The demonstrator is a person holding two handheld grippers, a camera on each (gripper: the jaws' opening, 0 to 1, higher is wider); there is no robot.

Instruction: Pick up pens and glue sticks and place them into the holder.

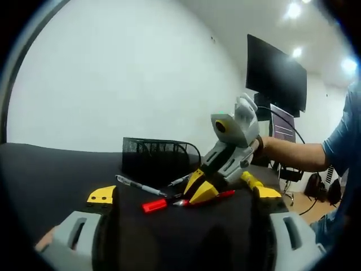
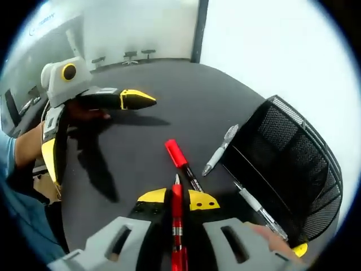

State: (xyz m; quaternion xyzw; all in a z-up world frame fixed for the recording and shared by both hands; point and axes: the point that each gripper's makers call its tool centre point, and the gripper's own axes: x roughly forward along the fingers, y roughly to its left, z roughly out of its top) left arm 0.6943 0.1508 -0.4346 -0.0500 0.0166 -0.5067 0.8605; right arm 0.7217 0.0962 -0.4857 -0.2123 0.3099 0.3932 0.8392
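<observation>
1. Left gripper point(image 1: 183, 199), own view: yellow-tipped jaws spread wide apart, nothing between them. They sit low over the black table point(image 1: 51, 169).
2. Just ahead of the left jaw tip lies a silver-grey pen point(image 1: 140, 186) with a dark grip.
3. Between the jaws and further forward lies a red-capped marker point(image 1: 154, 205), cap bright red, body dark.
4. Beyond both stands the black mesh holder point(image 1: 153, 153), rectangular and open-topped. One pen leans against its near wall.
5. Right gripper point(image 1: 201, 186), seen from the left gripper view: tips are down at the table beside the red-capped marker.
6. Right gripper point(image 2: 175, 200), own view: jaws closed on a red pen point(image 2: 177, 223), slim, with a silver tip pointing forward.
7. Ahead of that tip lies the red-capped marker point(image 2: 182, 162); right of it the silver-grey pen point(image 2: 220, 150); further right the holder point(image 2: 293, 169), with a white pen point(image 2: 256, 212) at its base.
</observation>
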